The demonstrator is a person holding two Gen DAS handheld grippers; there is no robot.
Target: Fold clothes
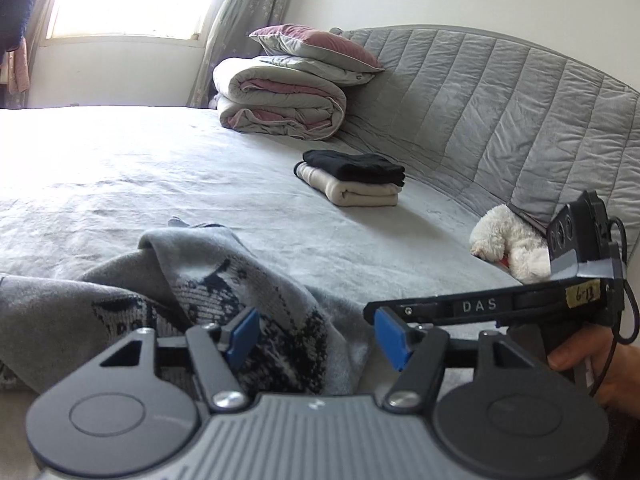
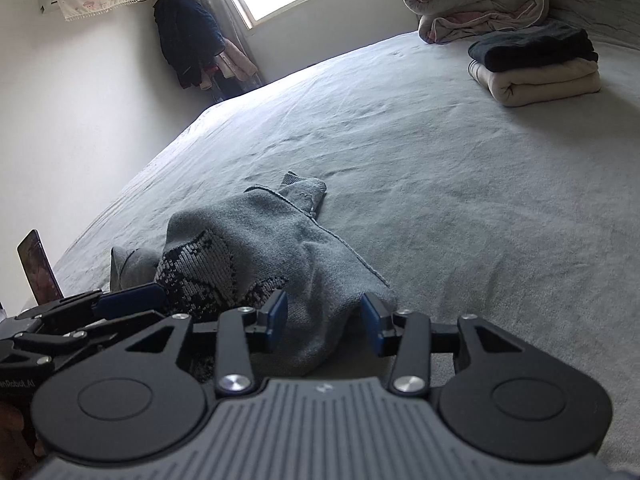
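Grey knit sweater [image 1: 120, 304] with dark patterned panel: crumpled in a heap at near edge of bed [image 1: 160, 168], lower left in left wrist view, one cuff pointing away across the sheet.
Left gripper [image 1: 316, 334]: blue pads apart, sweater fabric lying in the gap, pads not pressing on it.
Folded quilt [image 1: 280, 100], grey and pink: rolled, far end of bed beside curtain; grey and mauve pillow [image 1: 316, 46] stacked on top.
Folded clothes pile [image 1: 352, 178]: black garment on cream garment, squared, well apart from the sweater, close to padded grey headboard [image 1: 500, 96].
White plush toy [image 1: 508, 244]: against headboard at right.
Right gripper [image 1: 384, 320]: entering from right in left wrist view, held by a hand [image 1: 592, 364], tip just beside left gripper's right pad.

Right wrist view, left to right: phone [image 2: 38, 268] upright at far left edge; dark coat [image 2: 186, 36] hanging by window; right gripper blue fingertips [image 2: 370, 328] parted, a ridge of sweater hem rising between them, not clamped; folded pile at upper right.
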